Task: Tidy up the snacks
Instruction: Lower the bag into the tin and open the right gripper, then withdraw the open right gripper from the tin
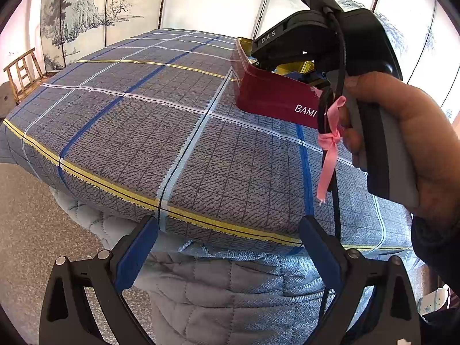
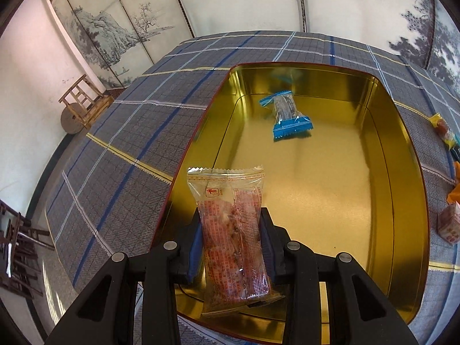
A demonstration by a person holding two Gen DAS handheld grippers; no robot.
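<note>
My right gripper (image 2: 230,244) is shut on a clear snack packet with red print (image 2: 233,230) and holds it above the near end of an open tin (image 2: 402,149) with a gold inside. A blue-ended snack packet (image 2: 287,115) lies at the tin's far end. In the left wrist view the tin (image 1: 270,95) shows its dark red outside, with the right gripper's body (image 1: 325,37) over it. My left gripper (image 1: 230,244) is open and empty, at the near edge of the checked cloth (image 1: 129,120).
Several loose snack packets (image 2: 445,218) lie on the cloth right of the tin. A small wooden stand (image 2: 83,100) is on the floor at the left, before a painted screen (image 2: 115,34). A dark wooden chair (image 2: 17,250) stands at the near left.
</note>
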